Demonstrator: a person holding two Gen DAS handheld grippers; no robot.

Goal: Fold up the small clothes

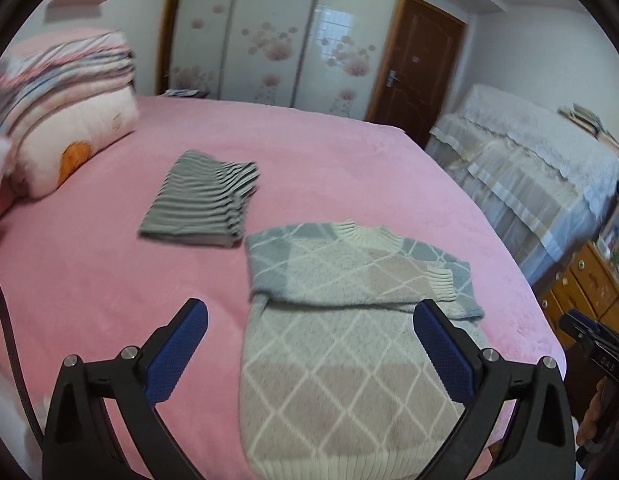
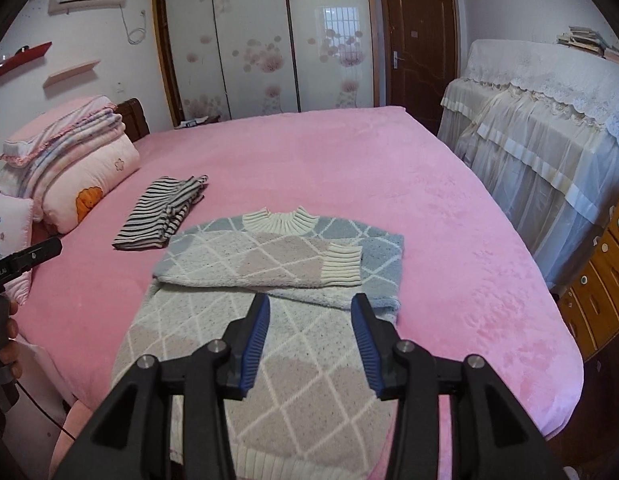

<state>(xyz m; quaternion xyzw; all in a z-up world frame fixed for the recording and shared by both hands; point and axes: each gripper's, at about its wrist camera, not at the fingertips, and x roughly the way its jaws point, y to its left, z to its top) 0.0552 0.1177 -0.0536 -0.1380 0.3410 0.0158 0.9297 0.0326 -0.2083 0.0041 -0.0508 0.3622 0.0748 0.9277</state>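
Observation:
A small diamond-patterned knit sweater (image 1: pixel 341 336) in grey, beige and pale blue lies flat on the pink bed (image 1: pixel 309 152), its sleeves folded across the chest, collar pointing away. It also shows in the right wrist view (image 2: pixel 277 280). A folded black-and-white striped garment (image 1: pixel 201 200) lies beyond it to the left, also seen in the right wrist view (image 2: pixel 161 212). My left gripper (image 1: pixel 309 316) is open wide and empty above the sweater's lower body. My right gripper (image 2: pixel 309 308) is open and empty above the sweater's middle.
Stacked pillows and folded quilts (image 2: pixel 69 160) sit at the bed's head on the left. A lace-covered piece of furniture (image 2: pixel 549 128) and a wooden drawer unit (image 2: pixel 601 280) stand to the right. Wardrobe doors (image 2: pixel 269 40) and a brown door (image 2: pixel 417 36) are behind.

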